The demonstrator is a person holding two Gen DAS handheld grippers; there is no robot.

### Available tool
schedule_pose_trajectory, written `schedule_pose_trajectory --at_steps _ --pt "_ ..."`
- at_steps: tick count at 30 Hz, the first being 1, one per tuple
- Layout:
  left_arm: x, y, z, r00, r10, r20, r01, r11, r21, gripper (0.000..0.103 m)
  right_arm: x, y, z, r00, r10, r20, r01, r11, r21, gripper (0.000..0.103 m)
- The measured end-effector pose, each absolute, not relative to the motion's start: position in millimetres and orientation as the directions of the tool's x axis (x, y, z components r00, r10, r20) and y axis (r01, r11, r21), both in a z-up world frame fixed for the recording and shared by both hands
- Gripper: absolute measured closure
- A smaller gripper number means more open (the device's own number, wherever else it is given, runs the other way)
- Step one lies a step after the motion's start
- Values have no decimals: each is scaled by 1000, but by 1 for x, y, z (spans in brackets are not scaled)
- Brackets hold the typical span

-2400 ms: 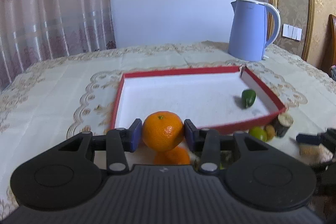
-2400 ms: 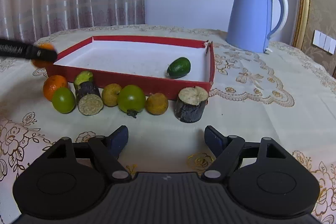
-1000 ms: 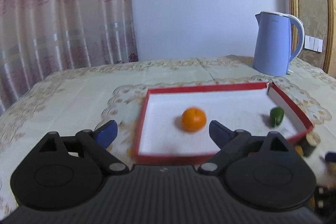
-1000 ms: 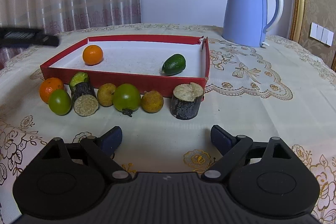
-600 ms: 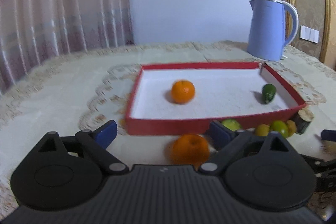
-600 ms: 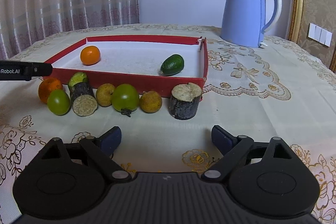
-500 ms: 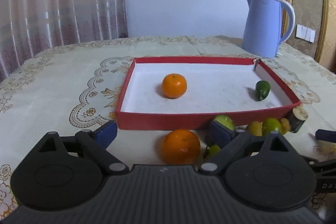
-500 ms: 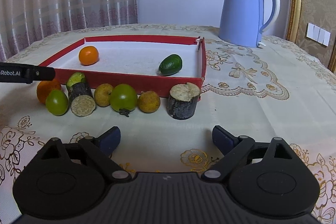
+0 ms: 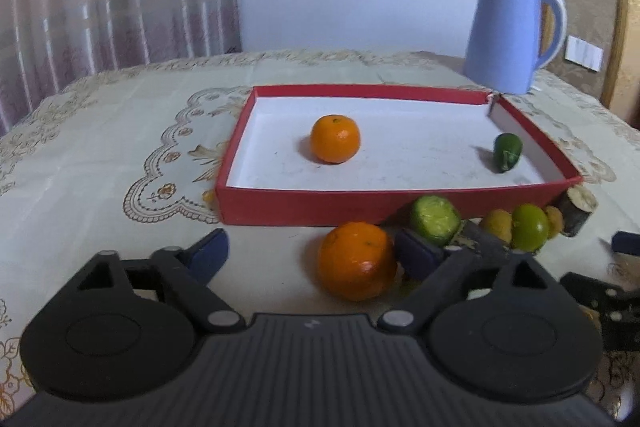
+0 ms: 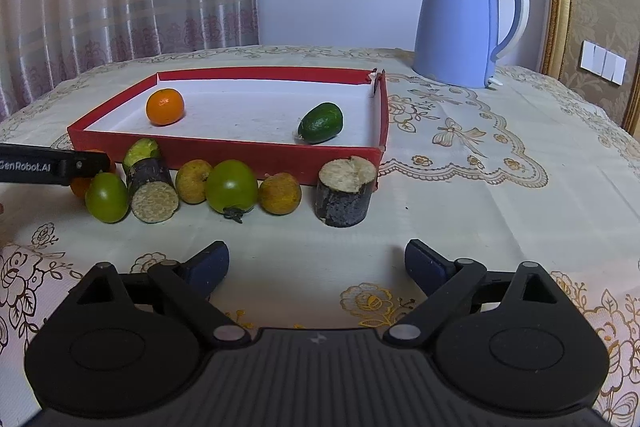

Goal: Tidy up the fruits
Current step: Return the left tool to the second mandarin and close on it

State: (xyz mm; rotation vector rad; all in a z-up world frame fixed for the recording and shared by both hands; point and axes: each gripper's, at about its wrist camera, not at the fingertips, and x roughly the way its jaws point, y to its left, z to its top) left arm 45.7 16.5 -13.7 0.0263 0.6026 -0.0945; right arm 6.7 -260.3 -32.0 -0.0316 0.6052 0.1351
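Left wrist view shows the left gripper (image 9: 316,253) spread wide around the near orange (image 9: 356,261), ready to lift it into the red tray (image 9: 304,211), while the right gripper (image 10: 316,263) waits open.

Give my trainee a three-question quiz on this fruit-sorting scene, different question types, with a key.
1. How many fruits lie inside the red tray?
2. True or false: the left tongs are shut on the orange in front of the tray.
3. Multiple choice: the kettle stands A) inside the tray, B) beyond the tray's far right corner, C) beside the right tongs.

Key:
1. Two: an orange and a green fruit.
2. False; they are open.
3. B
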Motion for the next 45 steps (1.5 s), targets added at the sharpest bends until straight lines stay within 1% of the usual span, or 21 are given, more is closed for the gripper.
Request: schedule_pose_trajectory --at_steps 4,6,8,10,13,18,22,24,25,26,28,30,31,32,34,37,40,43,45 --pt "47 19 -11 818 -85 -568 89 996 -21 20 7 -260 -32 814 116 -569 -136 991 8 7" --pt "54 22 -12 804 -109 -585 84 994 -71 20 7 -260 -32 814 113 -569 -133 991 7 7" --pt "62 21 -12 792 -118 -599 75 993 -96 20 6 -260 -32 815 110 -569 -129 992 7 7" --pt "68 17 -12 782 -110 -613 66 993 -94 23 6 -260 -32 815 107 -570 -126 992 6 7" --pt "71 14 -14 768 -97 -633 64 995 -75 23 6 -260 -32 815 105 -570 -125 992 4 7" --pt "60 20 -11 772 -112 -625 83 994 -76 22 7 -260 -32 815 105 -570 -125 992 5 7" --pt "56 17 -13 785 -125 -607 130 991 -37 23 7 -260 -32 815 104 -570 -124 992 4 7" --pt "62 18 -16 782 -144 -607 146 988 -46 23 7 -260 -32 815 104 -570 -124 992 4 7" --pt "66 20 -16 773 -154 -616 137 988 -75 23 7 -260 -32 815 102 -570 -122 993 4 7" --pt "68 22 -17 763 -167 -624 129 986 -106 25 7 -260 -32 816 100 -570 -120 993 4 7" --pt "68 23 -17 764 -177 -621 138 984 -110 28 7 -261 -33 816 98 -570 -116 993 4 6" --pt "64 25 -12 766 -186 -615 139 982 -124 41 7 -260 -33 815 96 -571 -115 993 3 6" --pt "61 27 -8 776 -187 -602 141 982 -123 44 7 -260 -33 816 96 -571 -115 993 2 6" --pt "59 29 -3 790 -171 -589 140 985 -98 45 6 -260 -33 816 96 -570 -114 993 3 6" --pt "57 29 1 802 -153 -577 157 987 -43 44 7 -260 -33 815 95 -571 -114 993 2 6" --pt "57 29 1 787 -177 -592 173 983 -64 43 6 -259 -33 816 92 -571 -113 994 -1 6" --pt "50 20 -3 784 -188 -592 216 976 -24 41 6 -259 -33 816 87 -571 -107 994 -2 6" --pt "38 17 -2 804 -188 -563 246 969 27 41 7 -259 -33 816 87 -572 -107 994 -1 5" --pt "31 17 0 821 -203 -534 278 959 62 38 7 -259 -33 816 85 -572 -107 994 -4 5"
